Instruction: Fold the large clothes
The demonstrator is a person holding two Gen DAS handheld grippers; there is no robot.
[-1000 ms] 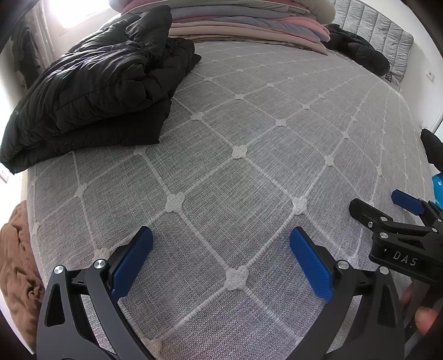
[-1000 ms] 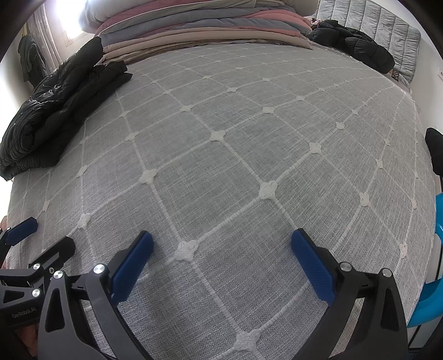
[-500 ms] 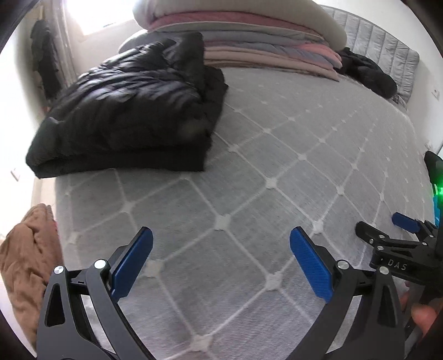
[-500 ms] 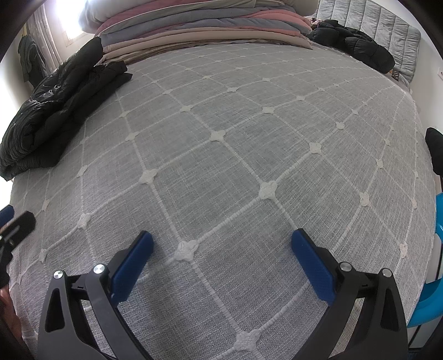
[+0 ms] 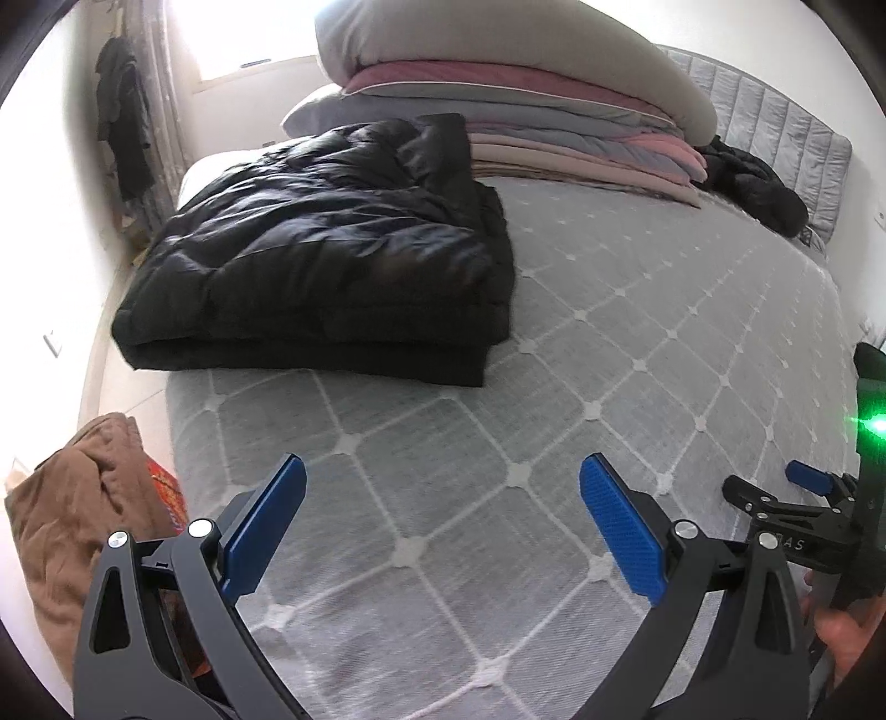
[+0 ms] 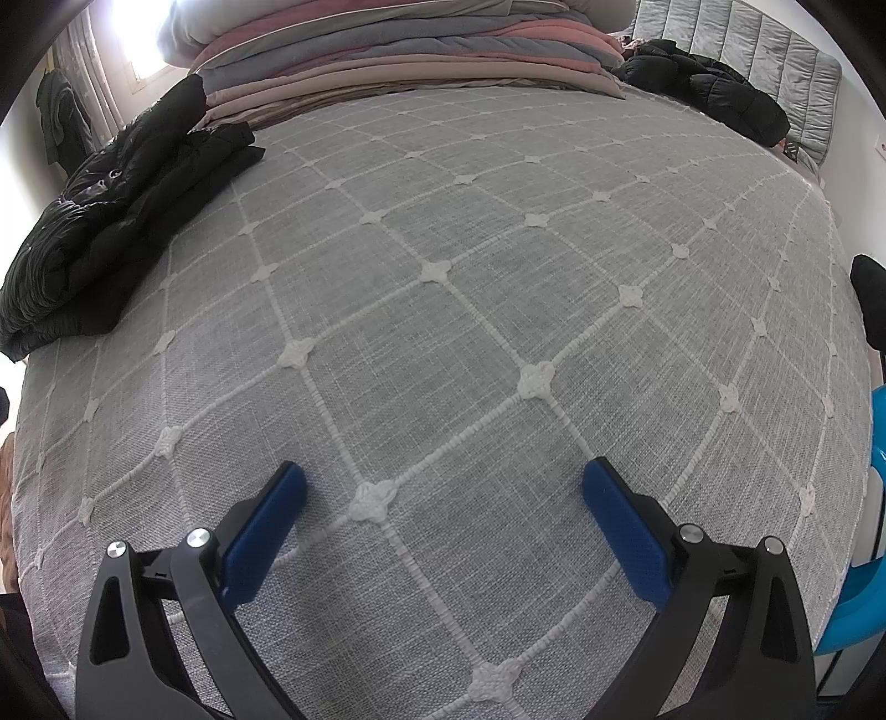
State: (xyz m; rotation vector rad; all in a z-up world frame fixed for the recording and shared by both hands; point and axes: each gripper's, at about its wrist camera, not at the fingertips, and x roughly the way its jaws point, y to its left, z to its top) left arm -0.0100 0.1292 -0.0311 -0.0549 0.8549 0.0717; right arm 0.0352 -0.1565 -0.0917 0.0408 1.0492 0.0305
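Two grippers hang over the grey quilted mattress (image 6: pixel 443 310), both spread wide and holding nothing. At far left, a folded black puffer jacket (image 5: pixel 326 249) lies at the mattress edge, well apart from the left gripper (image 5: pixel 443 526). Further right, the right gripper (image 6: pixel 443 526) hovers above bare quilting, its blue pads (image 6: pixel 626 531) touching no cloth.

My right gripper (image 6: pixel 440 520) hangs jaws wide, nothing between the blue pads (image 6: pixel 260 534), over the near edge of the grey quilted bed (image 6: pixel 498 249). Folded black puffer jacket (image 6: pixel 116 221) sits at the bed's left edge, touching the stacked blankets (image 6: pixel 398 50) along the far edge. Second black jacket (image 6: pixel 709 91) bunched at the far right corner.
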